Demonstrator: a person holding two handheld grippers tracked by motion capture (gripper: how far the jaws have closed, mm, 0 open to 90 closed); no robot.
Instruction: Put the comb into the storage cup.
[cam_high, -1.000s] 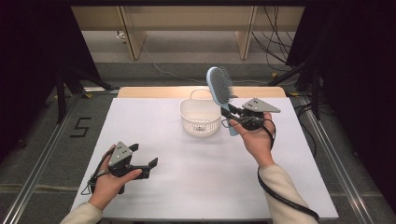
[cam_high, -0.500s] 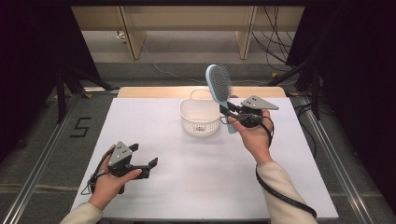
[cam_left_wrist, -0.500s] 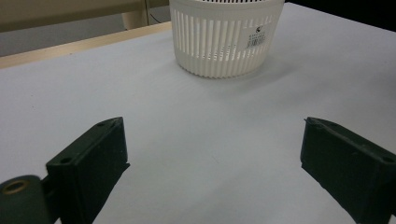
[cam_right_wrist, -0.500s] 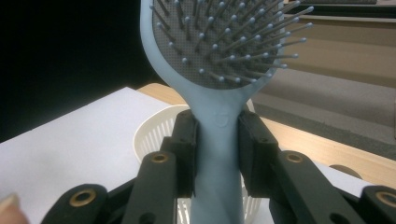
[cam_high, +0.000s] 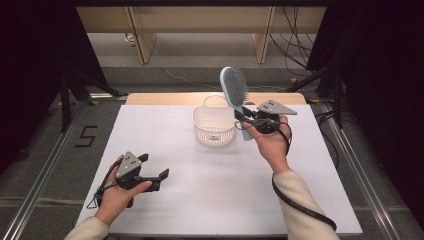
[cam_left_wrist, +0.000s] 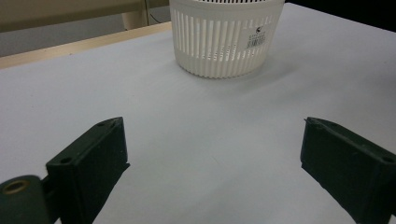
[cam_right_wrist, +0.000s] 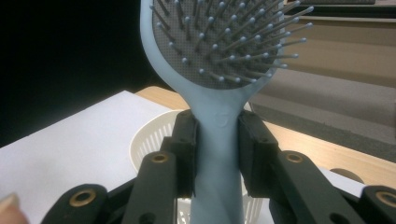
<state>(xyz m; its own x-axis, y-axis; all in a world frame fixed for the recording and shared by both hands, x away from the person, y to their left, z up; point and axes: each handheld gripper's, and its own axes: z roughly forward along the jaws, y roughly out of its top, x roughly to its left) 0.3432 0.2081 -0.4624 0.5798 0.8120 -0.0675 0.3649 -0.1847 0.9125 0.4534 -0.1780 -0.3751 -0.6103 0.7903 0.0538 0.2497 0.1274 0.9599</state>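
Now my right hand-held gripper is clamped on the light, stiff hairbrush by its smooth neck, just beside the basket; my left hand-held gripper sits apart, empty.

White worktop with a pale wooden far edge, set on grey carpeted floor marked with a black "5". Beyond, light wooden furniture legs, trailing black cables and dark drapes at both sides.
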